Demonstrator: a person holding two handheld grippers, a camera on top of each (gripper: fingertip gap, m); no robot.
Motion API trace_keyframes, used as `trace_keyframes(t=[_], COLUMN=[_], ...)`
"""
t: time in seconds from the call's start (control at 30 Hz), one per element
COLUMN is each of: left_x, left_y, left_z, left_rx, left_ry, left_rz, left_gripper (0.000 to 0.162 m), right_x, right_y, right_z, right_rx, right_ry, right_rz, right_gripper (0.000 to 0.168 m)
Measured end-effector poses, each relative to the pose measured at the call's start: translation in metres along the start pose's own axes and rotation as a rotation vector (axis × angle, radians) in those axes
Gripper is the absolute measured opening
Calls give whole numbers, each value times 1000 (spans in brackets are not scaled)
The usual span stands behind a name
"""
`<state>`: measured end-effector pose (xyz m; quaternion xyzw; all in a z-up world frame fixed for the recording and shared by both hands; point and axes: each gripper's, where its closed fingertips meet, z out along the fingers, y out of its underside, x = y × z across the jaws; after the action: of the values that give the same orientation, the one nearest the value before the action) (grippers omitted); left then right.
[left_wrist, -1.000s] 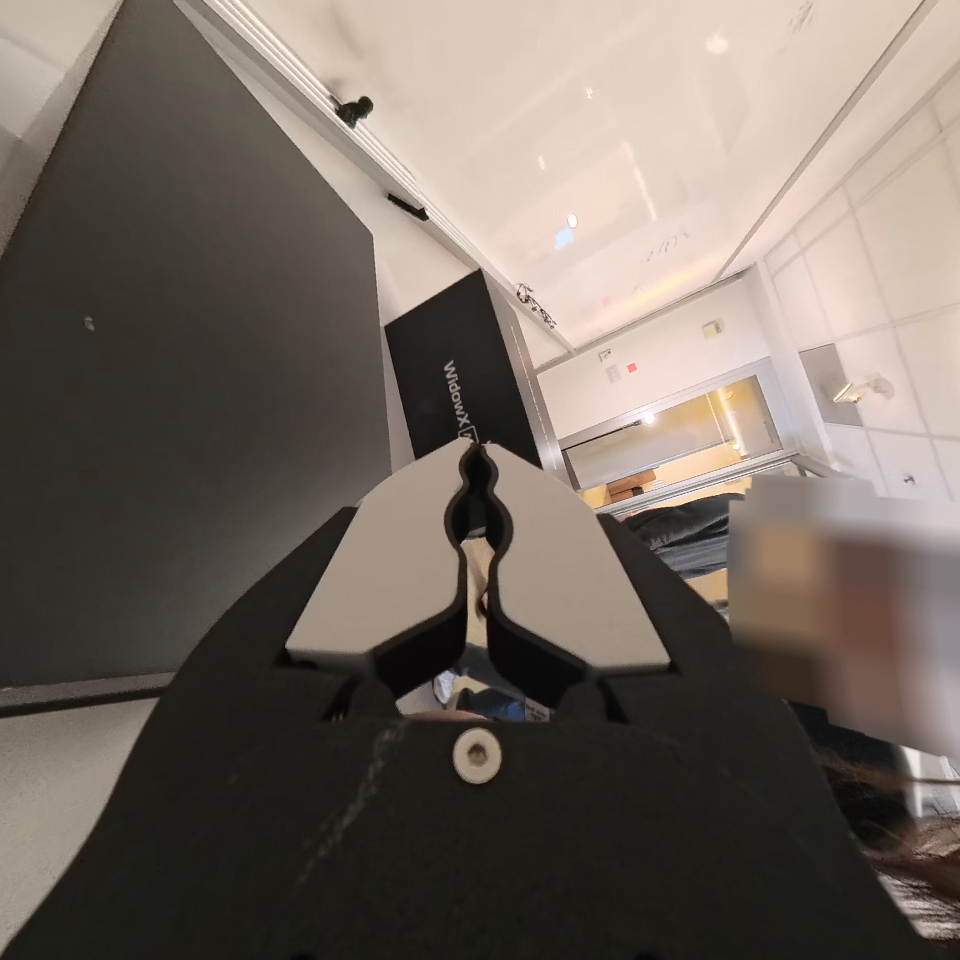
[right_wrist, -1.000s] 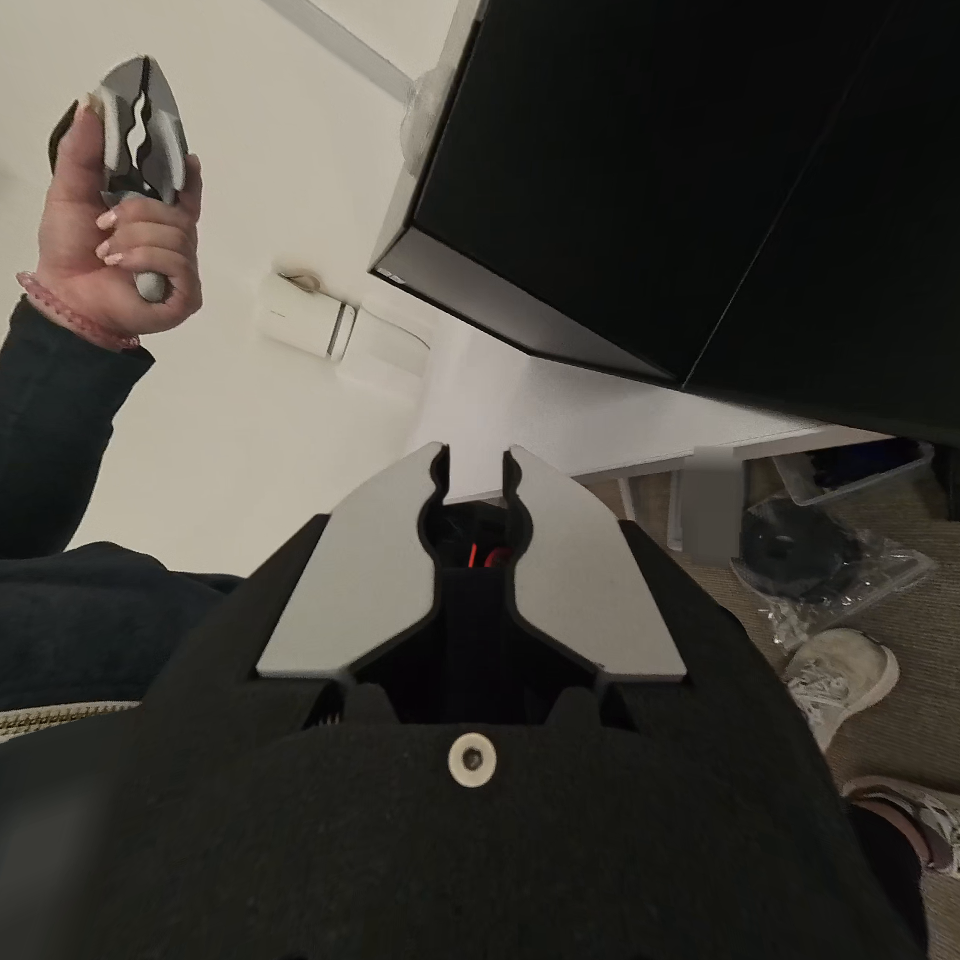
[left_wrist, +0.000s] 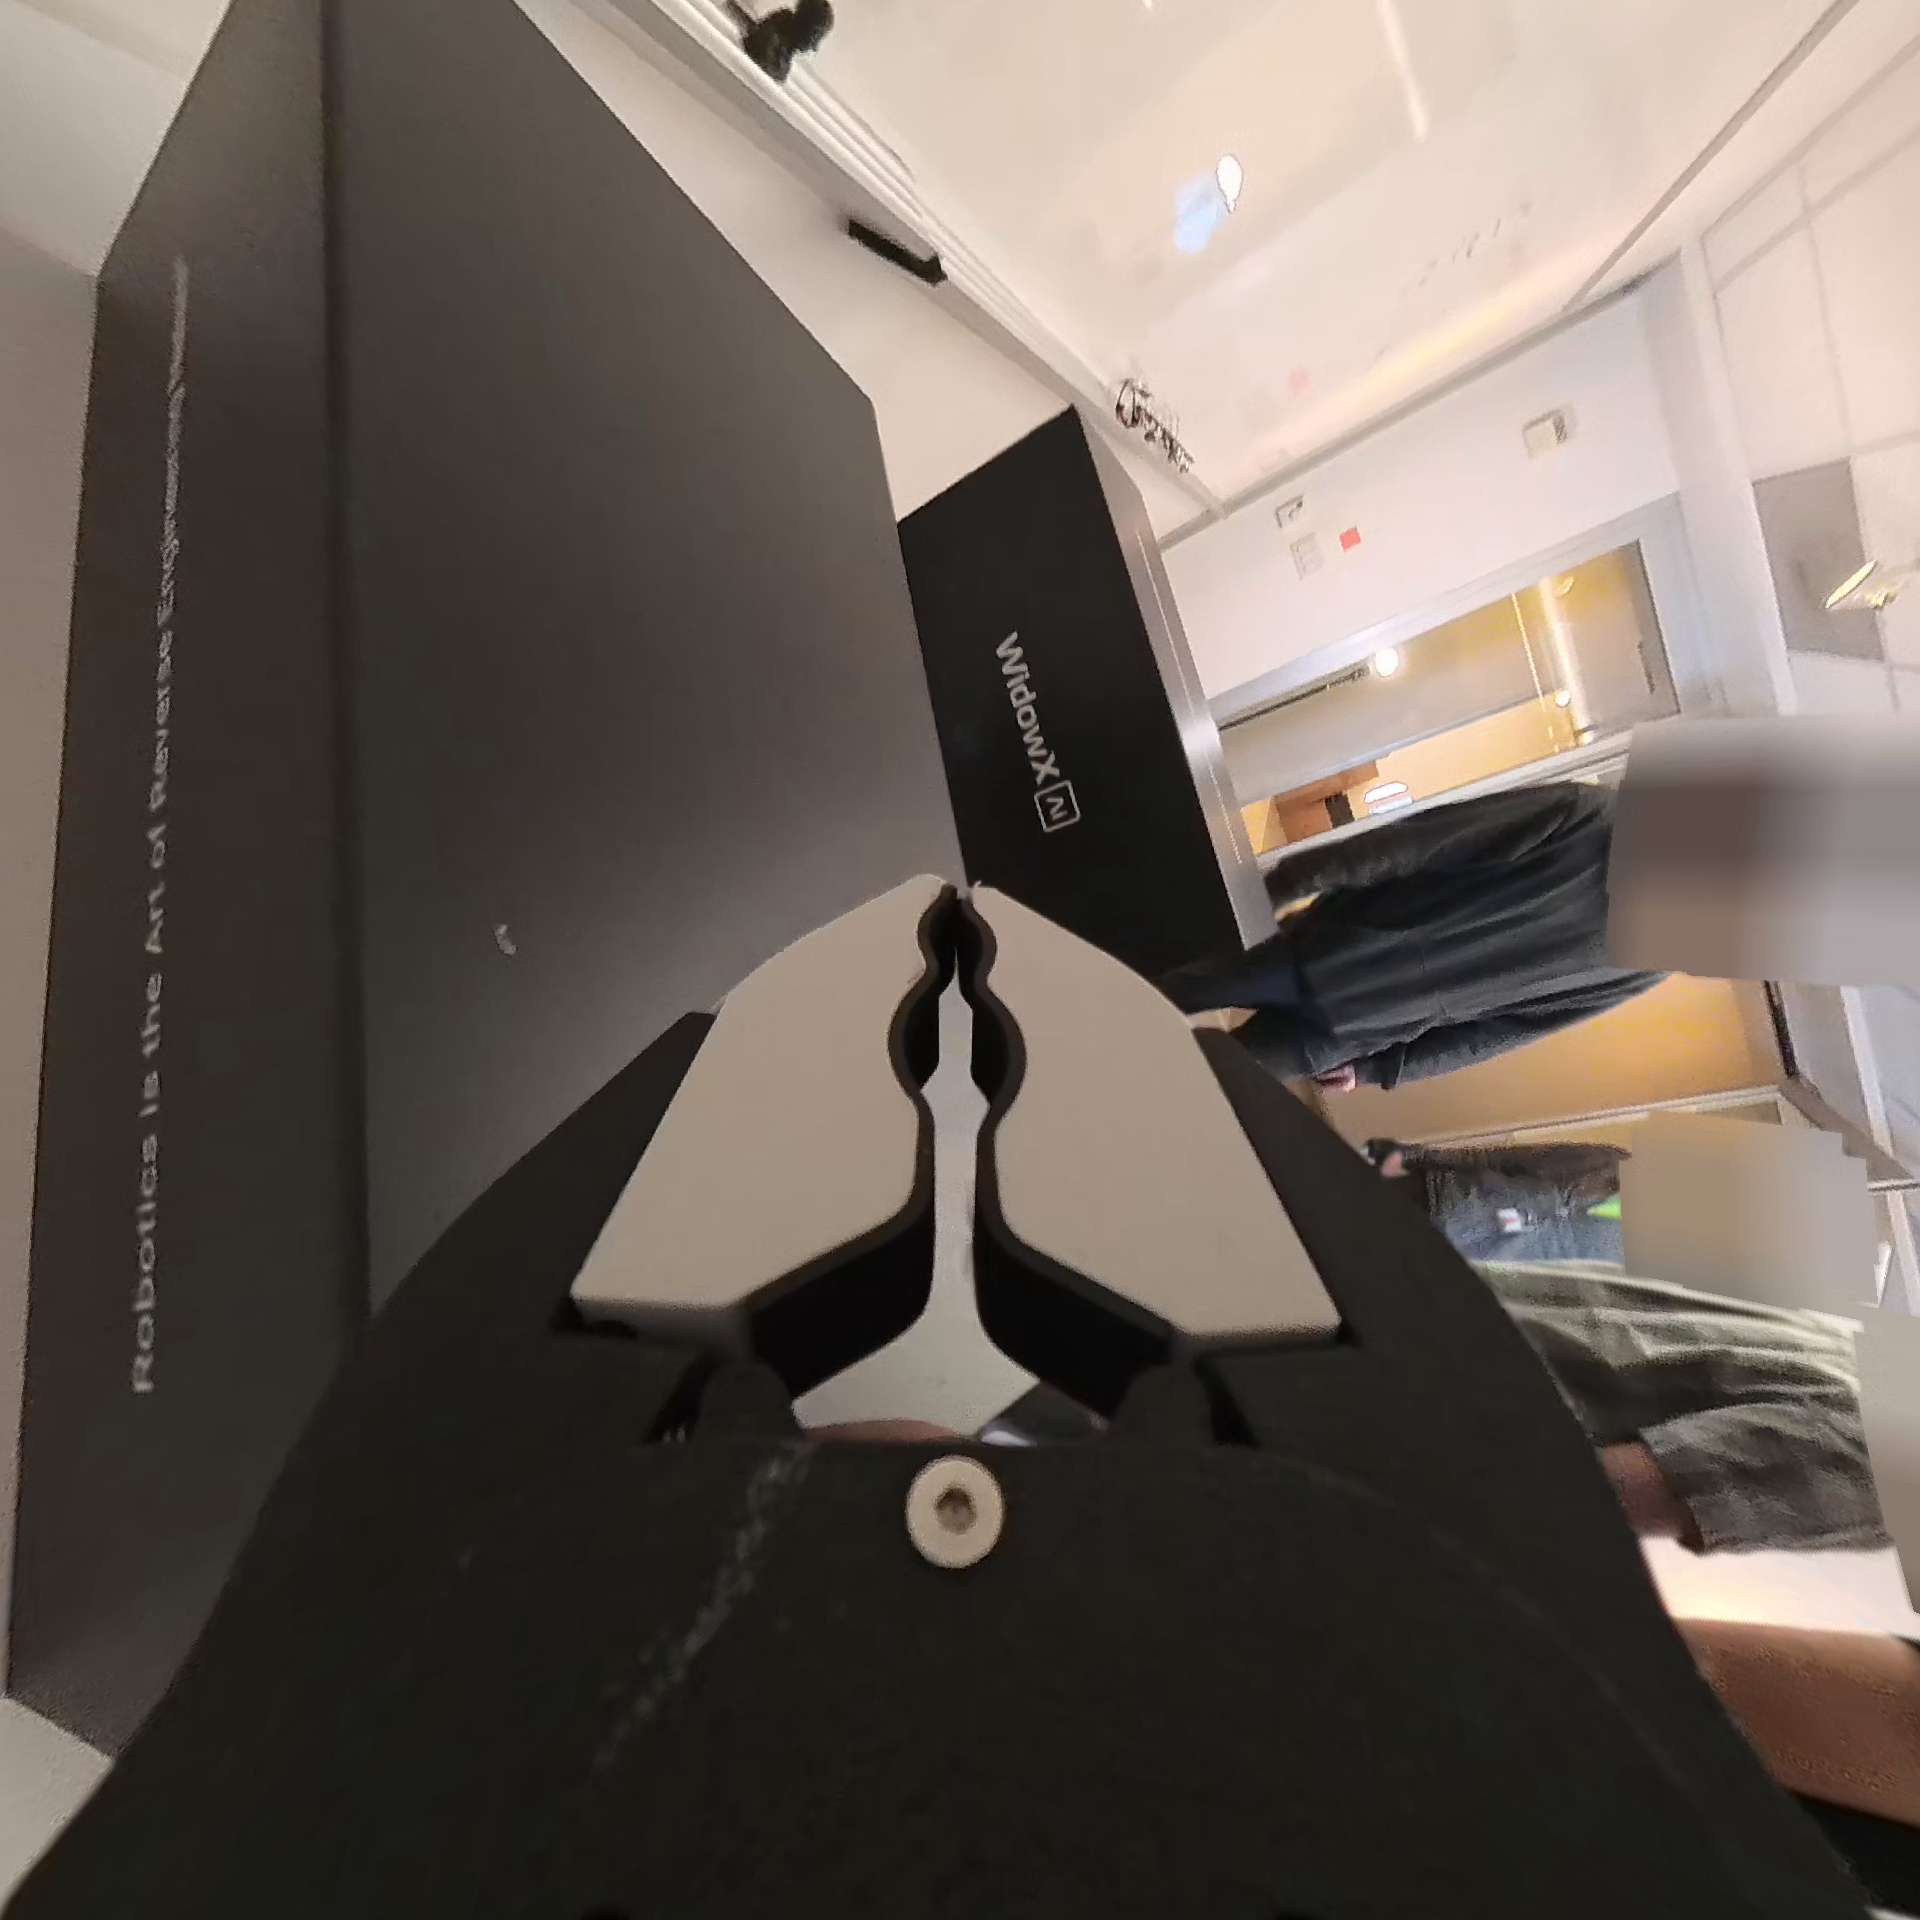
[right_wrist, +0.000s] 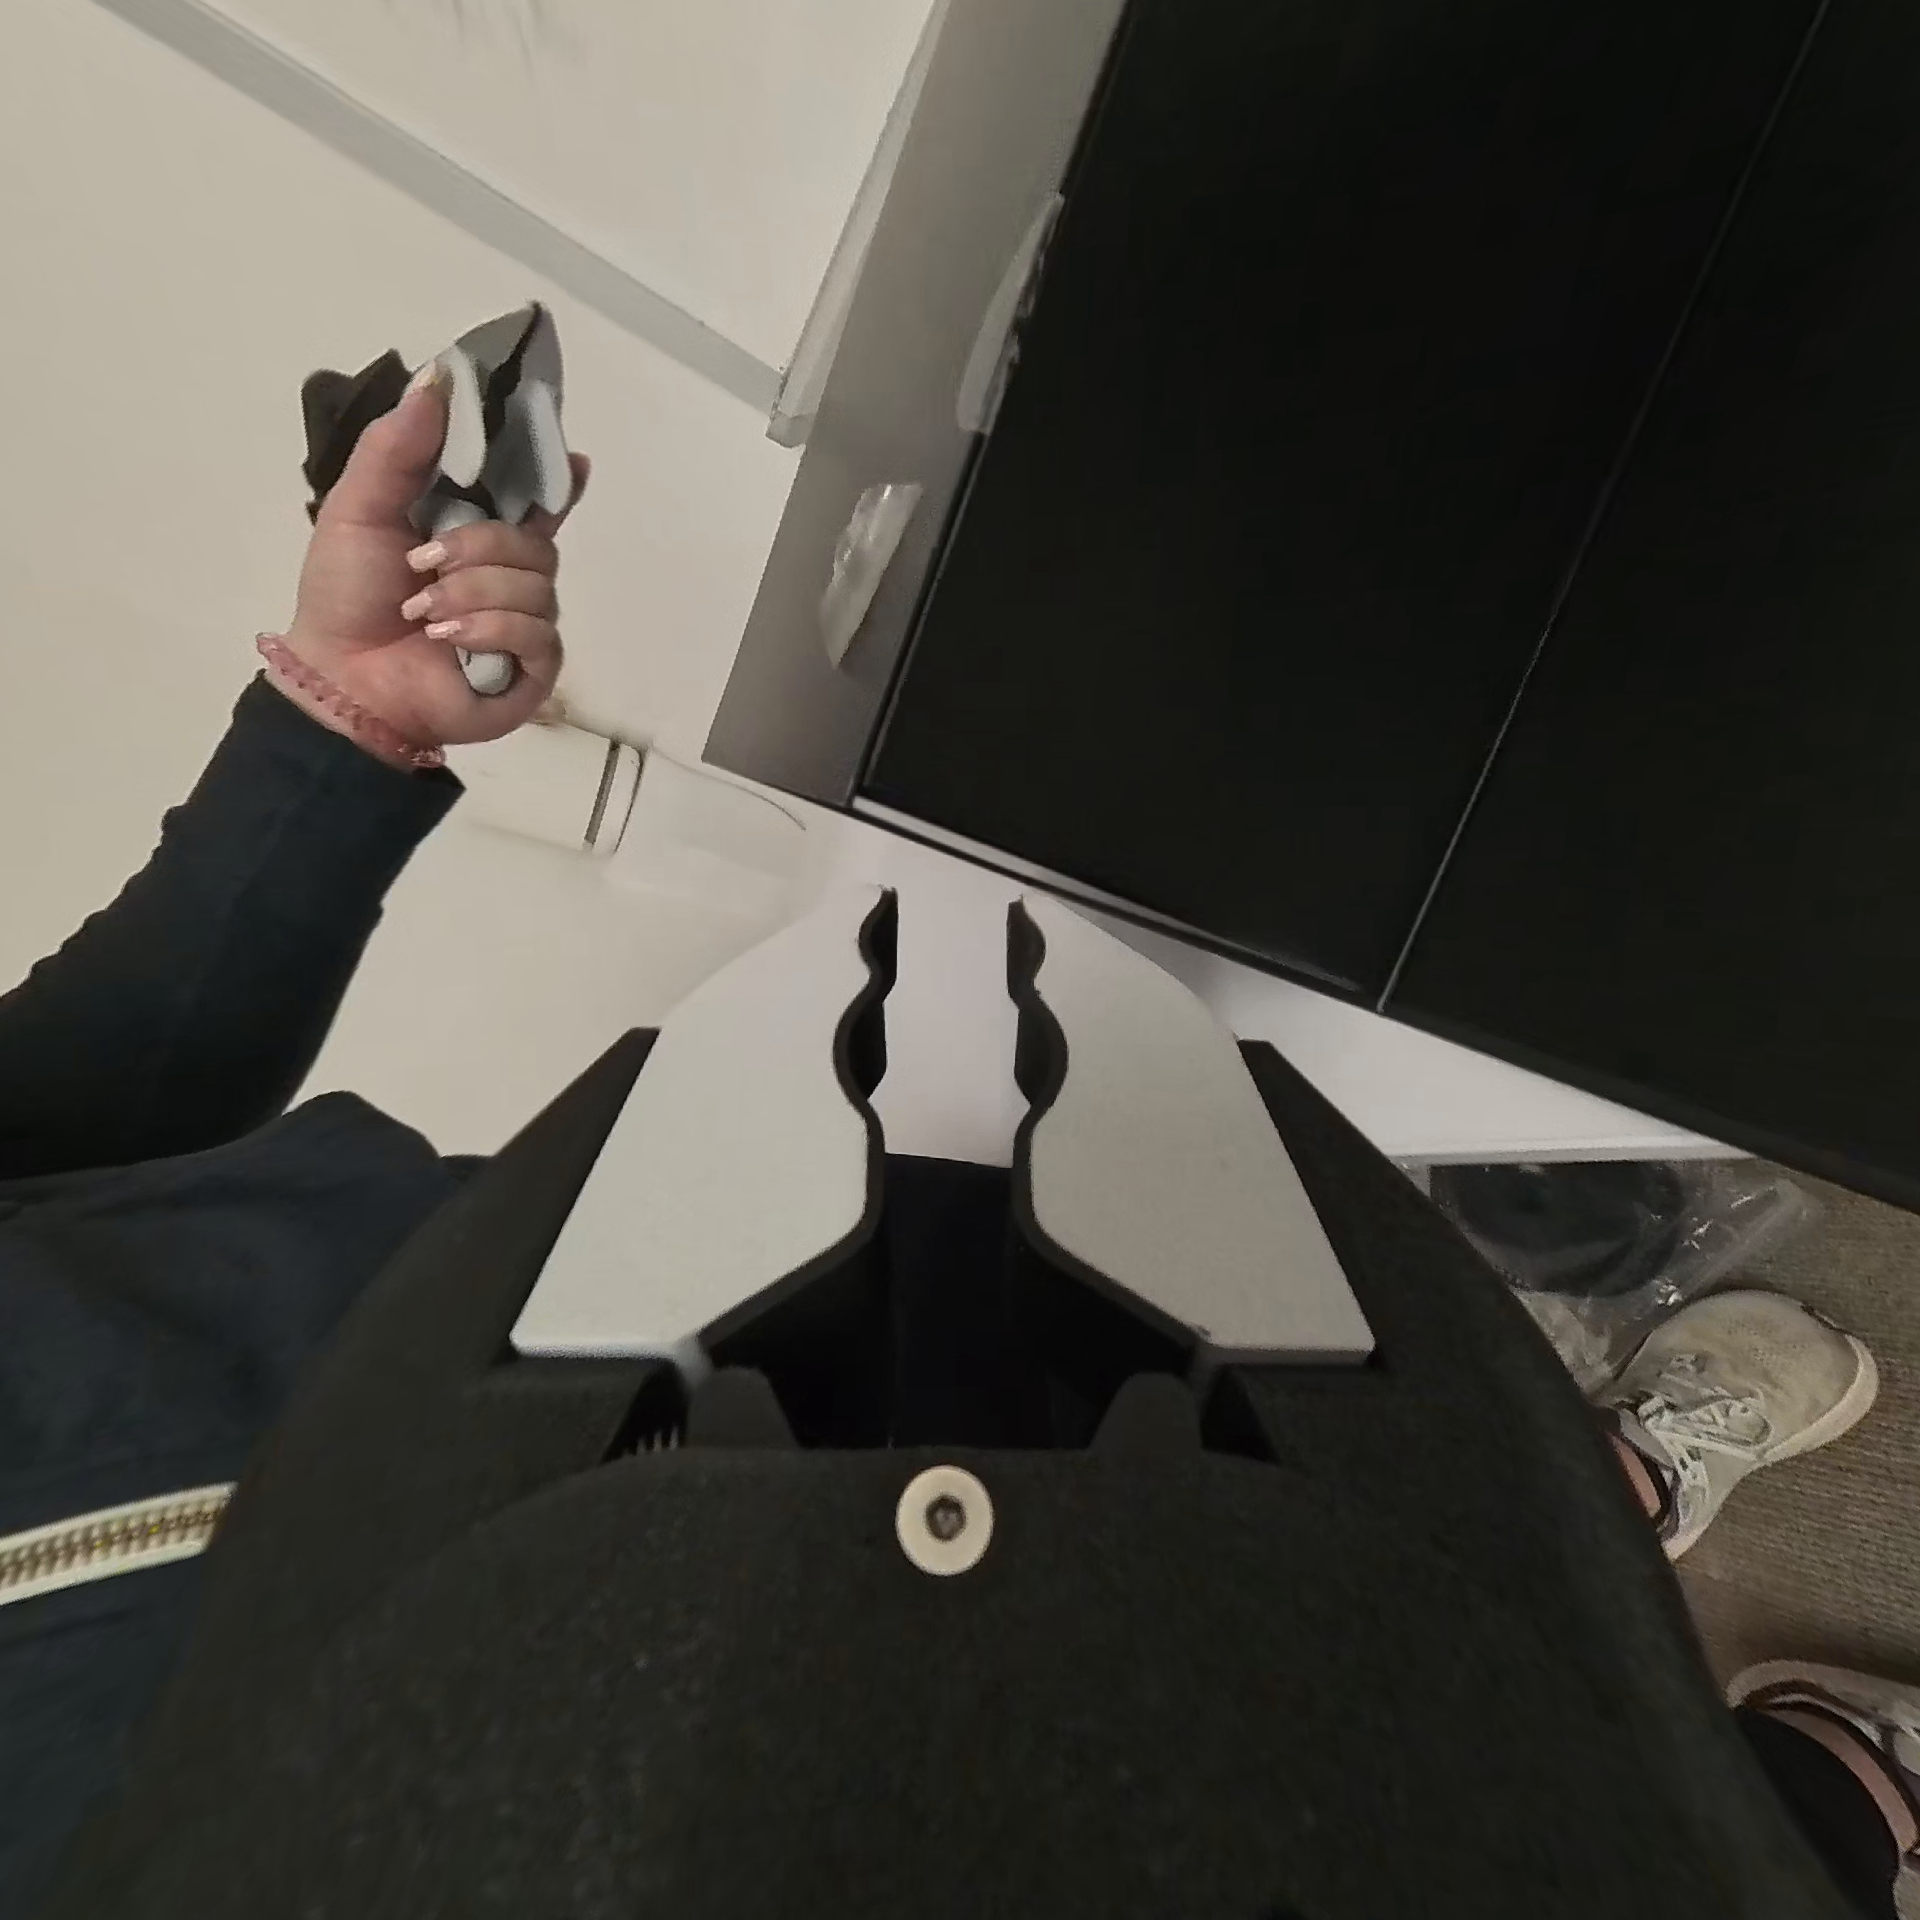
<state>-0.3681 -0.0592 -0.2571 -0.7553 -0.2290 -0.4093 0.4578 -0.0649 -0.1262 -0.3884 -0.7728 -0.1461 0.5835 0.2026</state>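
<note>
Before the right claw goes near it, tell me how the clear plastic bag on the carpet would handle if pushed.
The crinkled clear plastic bag would probably be floppy and slide or bunch rather than tip. The dark round item inside may add some weight, so it might drag on the beige carpet. The film looks slippery to pinch.

The left gripper (left_wrist: 958, 904), raised in the left hand (right_wrist: 436, 582), has its tips together and is empty. The right gripper (right_wrist: 948, 914) is parted, empty.
</note>
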Motion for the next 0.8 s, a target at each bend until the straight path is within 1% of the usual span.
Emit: trace_keyframes(t=[0.1, 0.17, 0.23, 0.33, 0.37, 0.43, 0.5, 0.57, 0.63, 0.7, 0.8], left_x=[-8, -18, -37, -70, -73, -75, -74, -73, -72, -78, -87], left_y=[2, 6, 13, 14, 16, 28, 36, 38, 42, 42, 47], left_z=[10, 14, 16, 10, 9, 7, 6, 7, 9, 10, 7], left_rx=[-55, -106, -197, -320, -365, -510, -606, -638, -654, -668, -724], left_ry=[-6, -46, -143, -336, -352, -339, -317, -319, -331, -393, -474], left_rz=[49, 107, 205, 427, 487, 594, 707, 796, 851, 931, 1011], left_gripper=[0, 0, 0, 0, 0, 0, 0, 0, 0, 0, 0], right_x=[-4, -7, -13, -19, -20, -23, -21, -19, -15, -13, -17], right_y=[-5, -8, -13, -25, -30, -39, -46, -50, -55, -58, -61], right_z=[10, 18, 28, 42, 47, 54, 60, 64, 65, 66, 69], right_rx=[-11, -23, -26, -38, -45, -72, -113, -151, -182, -210, -235], right_ry=[16, 13, -7, -15, -8, -3, 30, 68, 117, 169, 179], right_rz=[-18, -22, -14, -32, -46, -71, -121, -170, -209, -259, -257], right_gripper=[20, 20, 20, 21, 21, 22, 22, 23, 28, 29, 28])
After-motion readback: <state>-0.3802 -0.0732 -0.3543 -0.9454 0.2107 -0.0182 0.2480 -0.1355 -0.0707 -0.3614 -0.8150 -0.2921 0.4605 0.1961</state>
